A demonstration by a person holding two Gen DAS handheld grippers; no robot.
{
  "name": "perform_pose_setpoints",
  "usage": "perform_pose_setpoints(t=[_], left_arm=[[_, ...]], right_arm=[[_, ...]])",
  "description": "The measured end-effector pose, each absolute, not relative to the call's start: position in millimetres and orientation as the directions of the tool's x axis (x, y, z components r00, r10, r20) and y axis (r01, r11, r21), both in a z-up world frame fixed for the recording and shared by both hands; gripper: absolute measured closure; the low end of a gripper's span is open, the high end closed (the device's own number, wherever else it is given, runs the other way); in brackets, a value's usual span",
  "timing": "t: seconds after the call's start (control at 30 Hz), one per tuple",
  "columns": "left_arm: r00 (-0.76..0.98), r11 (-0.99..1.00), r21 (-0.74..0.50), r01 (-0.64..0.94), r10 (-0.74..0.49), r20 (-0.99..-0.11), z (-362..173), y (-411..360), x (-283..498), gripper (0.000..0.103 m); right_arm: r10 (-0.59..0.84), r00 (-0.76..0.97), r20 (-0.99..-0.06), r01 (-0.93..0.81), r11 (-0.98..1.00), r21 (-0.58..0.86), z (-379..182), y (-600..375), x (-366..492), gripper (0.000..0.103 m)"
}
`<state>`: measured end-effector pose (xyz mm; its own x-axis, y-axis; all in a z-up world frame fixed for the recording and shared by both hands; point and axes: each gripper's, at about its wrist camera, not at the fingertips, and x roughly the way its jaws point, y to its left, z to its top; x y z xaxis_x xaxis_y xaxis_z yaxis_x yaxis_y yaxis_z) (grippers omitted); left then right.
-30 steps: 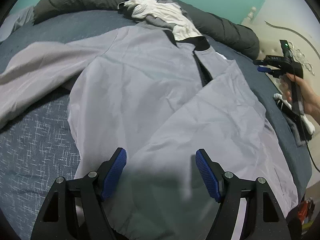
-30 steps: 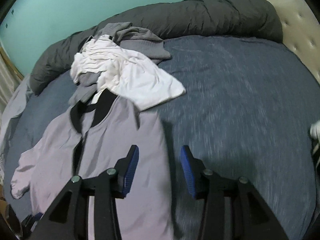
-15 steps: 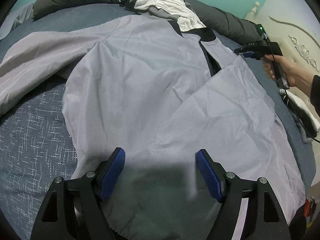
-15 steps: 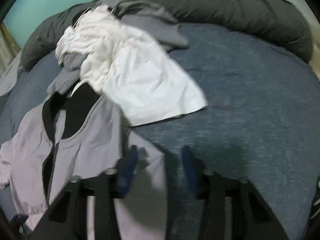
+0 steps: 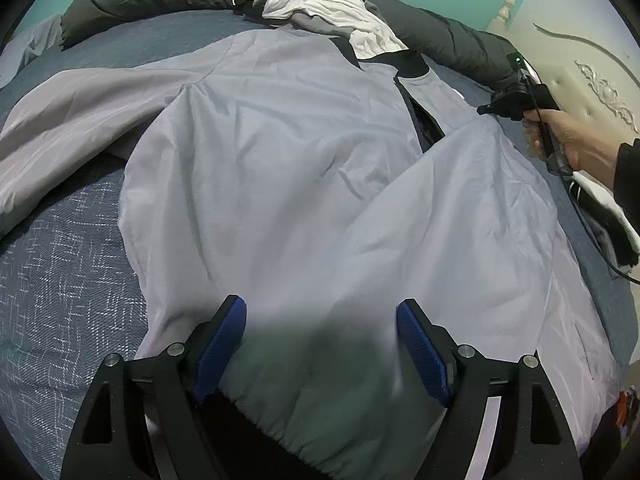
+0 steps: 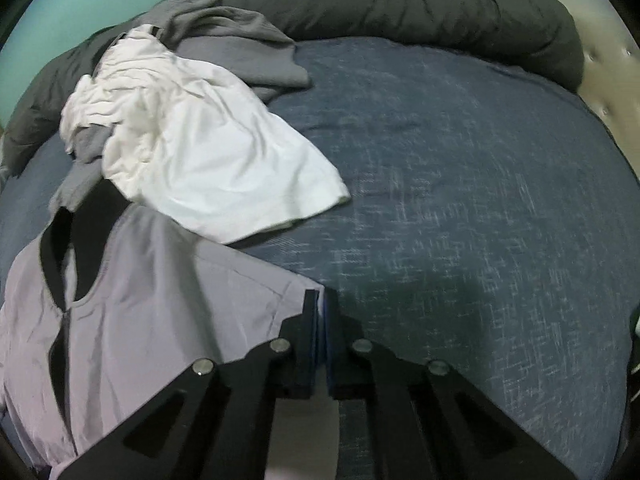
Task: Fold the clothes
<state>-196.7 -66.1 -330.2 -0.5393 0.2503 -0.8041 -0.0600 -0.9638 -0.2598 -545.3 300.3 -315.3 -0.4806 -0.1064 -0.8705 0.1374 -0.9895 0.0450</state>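
Observation:
A light grey jacket (image 5: 300, 168) with a black collar lies spread front-up on the bed, one sleeve trailing off to the left. My left gripper (image 5: 322, 320) hovers over its hem. Its jaws are opening, and fabric lies under them without either pad pressing on it. In the right wrist view the jacket (image 6: 160, 300) fills the lower left. My right gripper (image 6: 321, 300) is shut on the edge of its shoulder. The left wrist view shows that same gripper (image 5: 484, 110) at the far right shoulder, held by a hand (image 5: 568, 140).
A crumpled white shirt (image 6: 200, 160) and a grey garment (image 6: 240, 48) lie just beyond the collar. A rolled dark duvet (image 6: 400, 4) runs along the far side of the blue bed cover (image 6: 460, 200). A cream headboard (image 5: 592, 80) and a black-and-white garment (image 5: 600, 200) are at right.
My right gripper came down and forward to the jacket's shoulder edge, and its jaws went from apart to shut on the fabric. My left gripper stayed over the hem.

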Motion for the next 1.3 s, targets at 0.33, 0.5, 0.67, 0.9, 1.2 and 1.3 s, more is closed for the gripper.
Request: perform_pose_setpoints(t=[0.33,0.5,0.67,0.9,1.2,1.3], left_arm=[[-0.525,-0.967,-0.245,-0.075,0.247,-0.815,-332.6,-62.3,-204.3,0.017],[-0.524,-0.966,-0.246,-0.077,0.249,-0.814,-332.6,-63.3,-205.2,0.017],[-0.523,-0.966,-0.247,-0.078,0.251,-0.815,-332.4,-62.9,-206.0,0.017],[-0.523,-0.966,-0.246,-0.08,0.251,-0.815,-331.8,-62.5,-204.0,0.017],[-0.516,-0.96,-0.27,-0.08,0.271,-0.812,-330.7,-68.1,-201.9,0.017],[-0.521,-0.957,-0.28,-0.074,0.277,-0.807,-325.6,-71.9,-200.6,0.017]], right_arm=[[-0.06,-0.509,-0.859,0.075,-0.997,0.026,-323.0,318.9,-546.0,0.101],[-0.071,-0.53,-0.845,0.088,-0.996,0.028,-321.0,320.8,-548.0,0.101],[-0.112,-0.635,-0.764,0.11,-0.992,0.054,-291.3,329.6,-536.1,0.097],[-0.27,-0.525,-0.807,0.309,-0.944,0.115,-295.8,297.5,-526.6,0.097],[-0.154,-0.64,-0.752,0.102,-0.988,0.116,-284.1,334.9,-510.3,0.097],[-0.2,-0.679,-0.706,0.115,-0.979,0.166,-266.9,340.6,-475.4,0.097]])
